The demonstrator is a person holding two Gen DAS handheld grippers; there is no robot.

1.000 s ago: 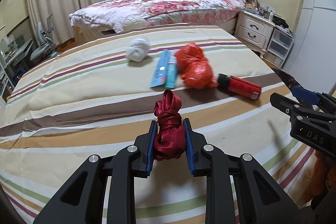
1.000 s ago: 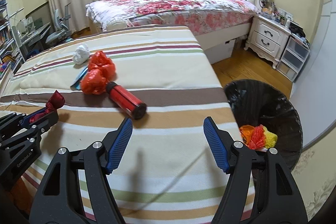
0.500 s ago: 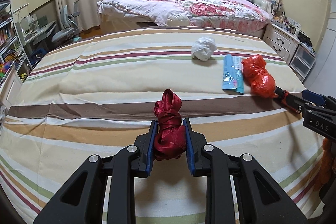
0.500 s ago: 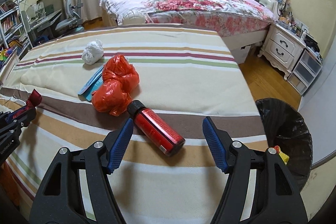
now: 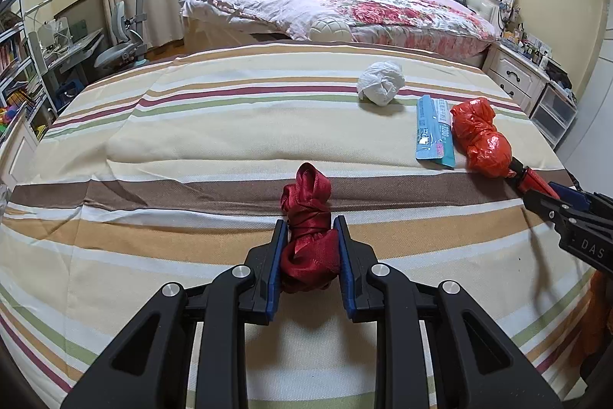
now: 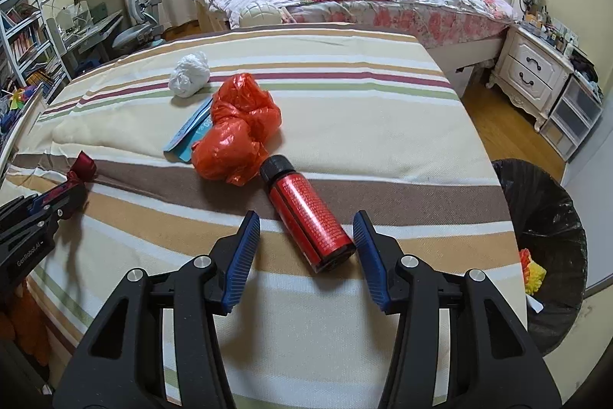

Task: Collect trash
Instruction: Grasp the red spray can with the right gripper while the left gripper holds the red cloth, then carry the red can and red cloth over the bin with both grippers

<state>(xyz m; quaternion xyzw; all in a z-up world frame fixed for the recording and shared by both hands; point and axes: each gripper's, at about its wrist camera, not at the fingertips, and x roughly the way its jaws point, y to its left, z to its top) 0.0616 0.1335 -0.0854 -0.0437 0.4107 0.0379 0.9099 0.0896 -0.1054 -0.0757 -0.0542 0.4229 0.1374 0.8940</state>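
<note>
My left gripper (image 5: 309,236) is shut on a dark red ribbon bundle (image 5: 308,236) above the striped bedspread (image 5: 191,125); it also shows at the left of the right wrist view (image 6: 82,169). My right gripper (image 6: 306,236) is open, its fingers either side of a red bottle (image 6: 306,213) with a black cap lying on the bedspread (image 6: 364,125). An orange plastic bag (image 6: 237,137), a blue packet (image 5: 433,133) and a white crumpled wad (image 5: 381,87) lie beyond. A black-lined trash bin (image 6: 544,236) stands on the floor at the right.
A bed with a floral quilt (image 5: 345,6) stands behind. White nightstands (image 6: 536,71) are at the right, a desk and chair (image 5: 118,41) at the left. The bin holds orange and yellow trash (image 6: 530,271). The bedspread's right edge drops to wooden floor (image 6: 498,133).
My right gripper has swung left from the bin and closed in on the red bottle, which now lies between its open fingers. My left gripper, still holding the ribbon, has turned leftward.
</note>
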